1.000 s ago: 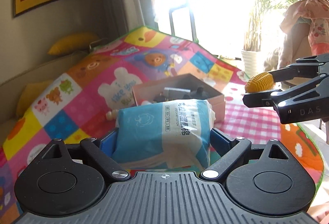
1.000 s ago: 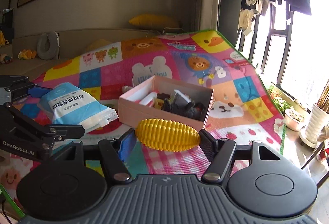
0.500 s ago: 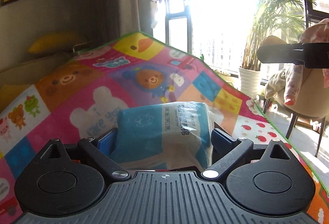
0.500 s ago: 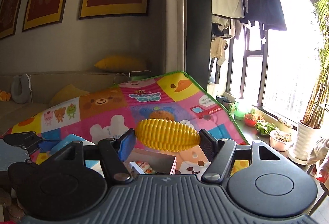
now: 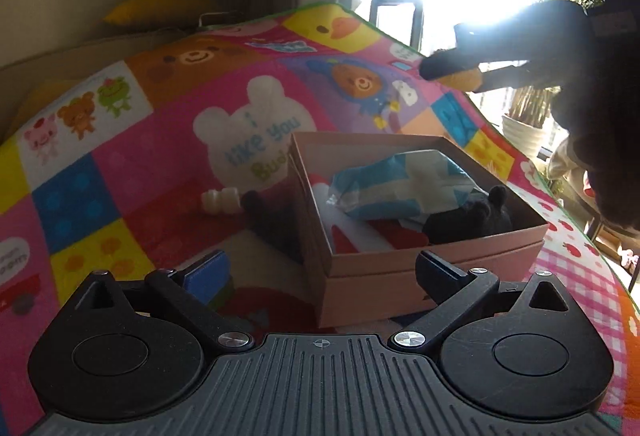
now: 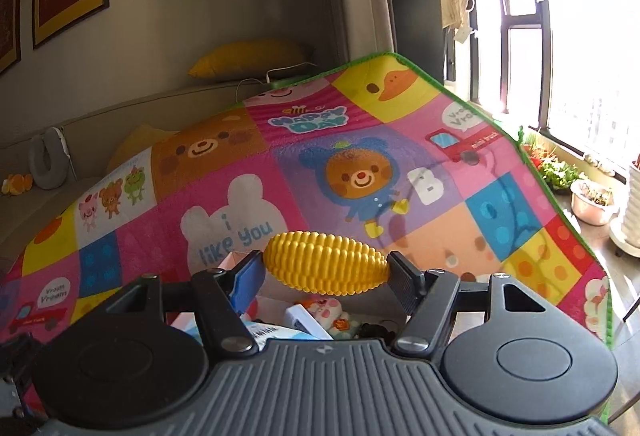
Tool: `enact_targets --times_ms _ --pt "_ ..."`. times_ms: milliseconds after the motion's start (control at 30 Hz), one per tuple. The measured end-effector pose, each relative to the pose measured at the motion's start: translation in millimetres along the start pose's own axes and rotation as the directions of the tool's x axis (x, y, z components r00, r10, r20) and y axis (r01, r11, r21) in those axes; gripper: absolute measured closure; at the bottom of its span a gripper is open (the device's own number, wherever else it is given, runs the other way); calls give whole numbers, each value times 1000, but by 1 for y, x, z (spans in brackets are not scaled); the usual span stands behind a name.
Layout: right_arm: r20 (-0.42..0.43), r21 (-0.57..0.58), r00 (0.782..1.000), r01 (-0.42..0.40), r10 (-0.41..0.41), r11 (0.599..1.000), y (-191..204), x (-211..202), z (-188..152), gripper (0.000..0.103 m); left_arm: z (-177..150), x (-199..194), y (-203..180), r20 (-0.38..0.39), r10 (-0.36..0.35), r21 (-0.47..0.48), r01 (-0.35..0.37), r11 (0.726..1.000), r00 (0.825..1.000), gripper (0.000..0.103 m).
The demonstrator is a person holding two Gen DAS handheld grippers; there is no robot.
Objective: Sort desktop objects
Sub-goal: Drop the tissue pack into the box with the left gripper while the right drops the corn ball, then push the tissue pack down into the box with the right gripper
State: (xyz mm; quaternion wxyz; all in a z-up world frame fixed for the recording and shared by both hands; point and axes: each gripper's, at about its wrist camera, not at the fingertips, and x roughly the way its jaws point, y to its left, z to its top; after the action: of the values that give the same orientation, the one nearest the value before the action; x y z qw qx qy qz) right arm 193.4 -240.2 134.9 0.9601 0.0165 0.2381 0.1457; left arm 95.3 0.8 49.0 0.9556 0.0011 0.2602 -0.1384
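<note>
A pink cardboard box stands on the colourful play mat. Inside it lies a blue-and-white tissue pack on other items, next to a black plush toy. My left gripper hovers just before the box's near wall, its jaws opening wide with nothing between them. My right gripper is shut on a yellow toy corn cob, held end to end above the box, whose contents show below the cob. In the left wrist view the right gripper and the cob appear dark, high at the right.
A small white ribbed object and a dark item lie on the mat left of the box. The mat's green edge drops off to the right towards potted plants. A sofa with yellow cushions stands behind.
The left gripper let go of the tissue pack, which now lies in the box, and its jaws widened. The right gripper carried the corn cob over the box.
</note>
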Motion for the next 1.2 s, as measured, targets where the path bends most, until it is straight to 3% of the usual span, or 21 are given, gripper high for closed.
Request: enact_targets --times_ms 67,100,133,200,267,333,400,467,533,667,800,933,1000,1067,1133,1200 --pt "-25 6 998 -49 49 999 14 21 12 35 -4 -2 5 -2 1 -2 -1 1000 1000 1" --pt "-50 -6 996 -70 70 998 21 33 16 23 -6 -4 9 0 3 -6 -3 1000 1000 1" --pt "-68 -15 995 -71 70 997 28 42 19 18 -7 -5 13 1 1 -14 -1 1000 1000 1" --pt "-84 -42 996 -41 37 998 38 50 17 18 -8 -5 22 -5 -14 -35 13 999 1000 1" --pt "-100 -96 995 -39 29 995 43 46 8 22 -11 -4 29 -8 -29 -46 28 999 1000 1" --pt "-145 -170 989 -27 2 985 47 40 -8 47 -13 -2 32 -10 -37 -53 36 998 999 1" --pt "-228 -194 974 -49 4 980 43 34 -27 60 -14 1 34 -9 -49 -76 48 996 999 1" --pt "-240 -178 970 -68 23 982 37 23 -42 60 -15 2 35 -2 -66 -94 65 993 998 0" --pt "-233 -211 972 -44 -7 977 36 16 -48 60 -15 3 34 2 -73 -98 73 992 997 0" --pt "-249 -242 968 -34 -29 970 44 33 -45 60 -17 0 32 -2 -69 -96 69 993 998 0" --pt "-258 -266 964 -9 -62 964 55 46 -44 60 -21 -9 39 -9 -36 -107 35 994 999 0" --pt "-288 -292 955 -15 -73 956 51 30 -42 60 -25 -18 55 -3 12 -123 -13 992 1000 0" --pt "-300 -275 950 0 -85 961 49 25 -32 59 -25 -19 63 -10 38 -141 -39 989 999 0" --pt "-272 -249 959 5 -75 968 56 21 -14 59 -25 -18 71 -14 59 -168 -61 984 998 0" --pt "-243 -271 969 -34 -34 962 78 21 6 59 -25 -19 77 -16 69 -196 -71 978 997 0" --pt "-270 -307 963 -102 17 946 110 34 20 59 -27 -21 80 -10 81 -206 -81 975 997 0"
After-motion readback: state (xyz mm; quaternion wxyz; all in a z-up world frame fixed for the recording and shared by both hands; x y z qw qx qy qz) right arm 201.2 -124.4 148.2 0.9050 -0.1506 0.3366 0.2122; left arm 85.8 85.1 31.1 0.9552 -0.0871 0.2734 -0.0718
